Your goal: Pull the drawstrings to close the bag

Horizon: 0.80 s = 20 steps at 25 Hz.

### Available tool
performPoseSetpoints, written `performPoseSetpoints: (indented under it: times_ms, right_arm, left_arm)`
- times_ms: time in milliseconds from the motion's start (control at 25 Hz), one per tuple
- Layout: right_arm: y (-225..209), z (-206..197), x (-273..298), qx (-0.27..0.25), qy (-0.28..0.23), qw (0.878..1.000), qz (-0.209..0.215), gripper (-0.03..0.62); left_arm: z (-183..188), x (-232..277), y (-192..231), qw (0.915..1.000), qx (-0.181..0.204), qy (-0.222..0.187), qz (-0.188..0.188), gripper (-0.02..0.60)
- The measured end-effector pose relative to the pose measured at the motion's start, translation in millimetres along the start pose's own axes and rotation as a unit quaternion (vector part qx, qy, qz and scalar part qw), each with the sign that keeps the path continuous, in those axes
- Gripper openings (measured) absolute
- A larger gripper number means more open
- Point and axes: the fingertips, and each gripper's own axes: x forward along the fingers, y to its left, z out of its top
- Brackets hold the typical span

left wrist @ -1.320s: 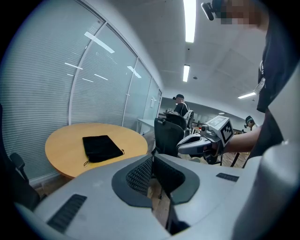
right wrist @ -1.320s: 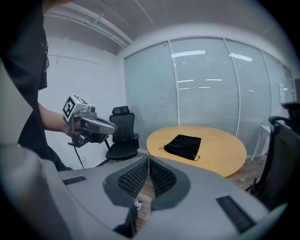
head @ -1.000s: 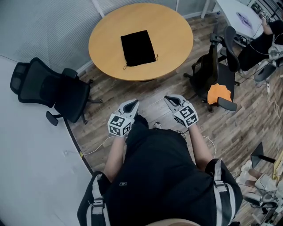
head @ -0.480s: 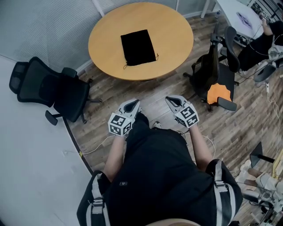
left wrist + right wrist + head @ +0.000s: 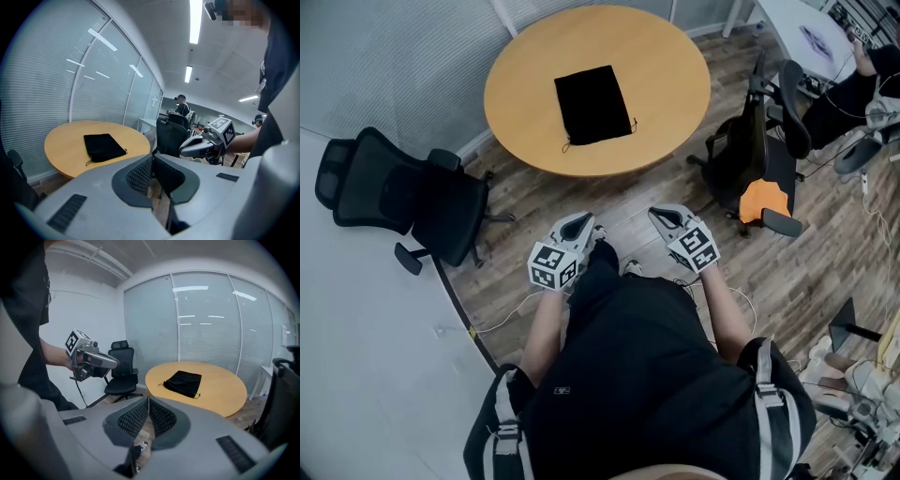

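A flat black drawstring bag (image 5: 592,103) lies near the middle of the round wooden table (image 5: 666,103), its mouth and cord ends toward the near edge. The same bag (image 5: 104,146) shows in the left gripper view and again, as the bag (image 5: 183,382), in the right gripper view. My left gripper (image 5: 584,221) and right gripper (image 5: 659,214) hang in front of my body, well short of the table. Both are shut with nothing between the pads. In the left gripper view the right gripper (image 5: 185,148) shows; in the right gripper view the left gripper (image 5: 114,363) shows.
A black office chair (image 5: 398,199) stands left of the table. A second black chair (image 5: 748,150) with an orange cloth (image 5: 765,198) on its seat stands right of it. A white desk (image 5: 806,37) and a seated person (image 5: 853,89) are at the far right.
The view has shifted slightly, so table and chairs sit a little further left. Both grippers stay shut in about the same place.
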Motion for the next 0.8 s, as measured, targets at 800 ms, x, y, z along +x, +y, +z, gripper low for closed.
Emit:
performPoseSetpoints:
  times_ms: [800]
  right_arm:
    - [-50.3, 27.6, 73.6, 0.000, 0.039, 0.999, -0.021, 0.065]
  left_arm:
    - [36.0, 47.2, 98.1, 0.9996, -0.017, -0.001, -0.023, 0.020]
